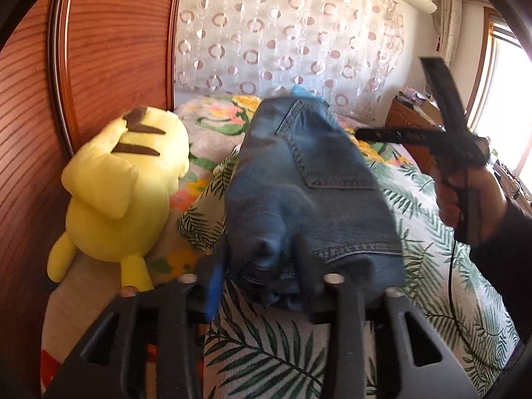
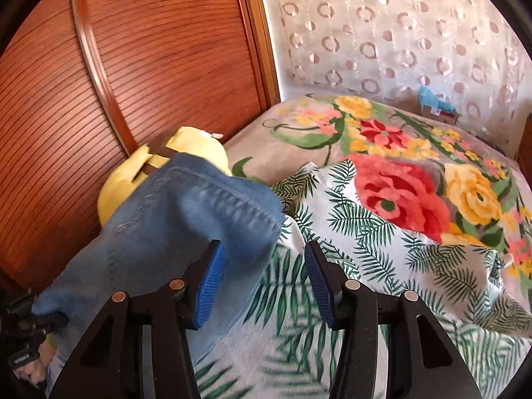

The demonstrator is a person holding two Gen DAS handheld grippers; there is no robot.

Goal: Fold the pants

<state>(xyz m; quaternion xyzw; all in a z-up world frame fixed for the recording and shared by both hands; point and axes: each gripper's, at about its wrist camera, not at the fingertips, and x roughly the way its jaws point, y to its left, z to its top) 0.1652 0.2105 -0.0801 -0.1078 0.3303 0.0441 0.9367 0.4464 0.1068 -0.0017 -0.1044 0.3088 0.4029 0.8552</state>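
The left gripper [image 1: 259, 272] is reaching into the near end of the pants [image 1: 309, 173]. Its jaws are standing partly apart with bunched denim between them, but blur is hiding whether the pads are pressing on the cloth, so I cannot tell if it is gripping. The pants are lying as a folded blue bundle, back pocket up, on the leaf-print sheet [image 1: 266, 349] that is spreading under and in front of them.

Right of the pants, a hand [image 1: 465, 199] is holding the right gripper [image 2: 266, 279] above the sheet. Its blue pads are standing well apart, gripping nothing, with a hemmed edge of denim passing just beside one pad.

Left of the pants, a yellow plush toy [image 1: 123, 183] is leaning against the wooden panel [image 1: 116, 33], just beside the denim. Beyond the pants, a floral blanket [image 2: 399, 183] is covering the bed, and behind it a circle-patterned curtain [image 1: 282, 33] is hanging.
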